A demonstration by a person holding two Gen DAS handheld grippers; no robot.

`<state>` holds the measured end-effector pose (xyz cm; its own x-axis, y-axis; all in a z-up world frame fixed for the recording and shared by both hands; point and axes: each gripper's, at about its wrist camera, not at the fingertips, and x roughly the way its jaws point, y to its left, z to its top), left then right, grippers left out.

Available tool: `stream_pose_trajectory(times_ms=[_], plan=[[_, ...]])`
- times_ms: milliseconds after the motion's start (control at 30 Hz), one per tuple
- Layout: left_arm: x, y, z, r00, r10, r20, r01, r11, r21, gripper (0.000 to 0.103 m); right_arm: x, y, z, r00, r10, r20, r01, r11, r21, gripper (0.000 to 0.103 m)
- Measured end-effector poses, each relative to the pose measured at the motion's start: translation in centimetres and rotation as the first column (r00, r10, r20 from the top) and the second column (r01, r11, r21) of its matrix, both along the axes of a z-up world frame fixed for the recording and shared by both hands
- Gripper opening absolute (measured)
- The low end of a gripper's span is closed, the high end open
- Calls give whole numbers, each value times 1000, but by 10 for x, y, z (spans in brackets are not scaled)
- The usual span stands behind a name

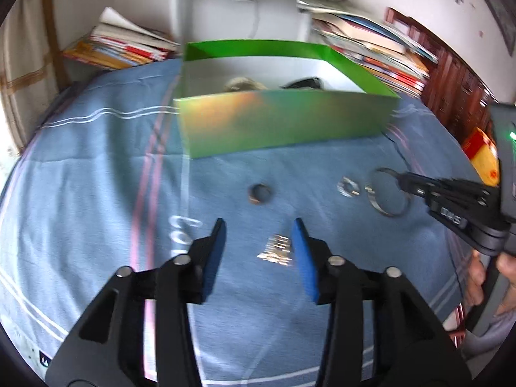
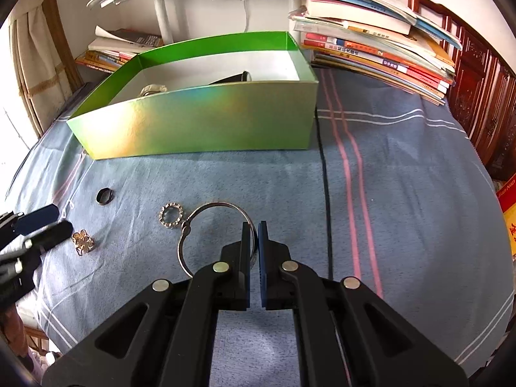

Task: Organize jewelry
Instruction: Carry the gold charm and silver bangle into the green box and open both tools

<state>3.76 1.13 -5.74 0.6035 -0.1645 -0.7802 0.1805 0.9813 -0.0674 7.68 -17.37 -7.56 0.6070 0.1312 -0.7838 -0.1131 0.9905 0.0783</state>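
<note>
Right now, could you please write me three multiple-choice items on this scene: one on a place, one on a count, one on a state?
1. Where does the gold brooch lie?
A. In the green box
B. On the blue cloth, between the left tool's fingers
C. On the books

2. How many jewelry pieces lie on the cloth outside the box?
A. Two
B. Four
C. Six

3. What is the right tool doing?
A. Shut on the large silver bangle
B. Open above the box
C. Holding the dark ring

Answers: 1 B, the brooch sits untouched between the open fingers; 2 B, brooch, dark ring, sparkly ring, bangle; 3 A, its pads pinch the bangle's rim.
</note>
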Motion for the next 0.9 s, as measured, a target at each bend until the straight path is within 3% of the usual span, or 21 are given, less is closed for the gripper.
stream_pose_trajectory(times_ms=[133, 200, 267, 467, 600, 767, 900], plan=[[3, -10, -14, 999, -14, -42, 15, 1000, 28, 46, 0, 0, -1, 1000, 0, -3, 0, 1000, -1, 5], [4, -12, -18, 998, -11, -57, 13, 999, 34, 38, 0, 0, -1, 1000, 0, -3, 0, 1000, -1, 5], [6, -12, -22, 997, -6, -74, 9, 999, 38, 22, 0, 0, -1, 1000, 0, -3, 0, 1000, -1, 5], [5, -13, -18, 998, 3, -59, 0, 999, 49, 22, 0, -1, 2, 1000, -2, 4, 2, 1000, 2, 5], [9, -7, 5, 1000, 11, 1, -11, 999, 50, 22, 1, -1, 26, 998, 21, 54, -23, 999, 27, 5], [28, 4, 51, 993, 38, 116, -43, 998, 42, 22, 11, -4, 77, 981, 22, 194, -31, 999, 44, 5], [64, 10, 75, 986, 58, 159, -64, 997, 31, 22, 50, -4, 94, 974, 11, 227, -31, 996, 84, 5]])
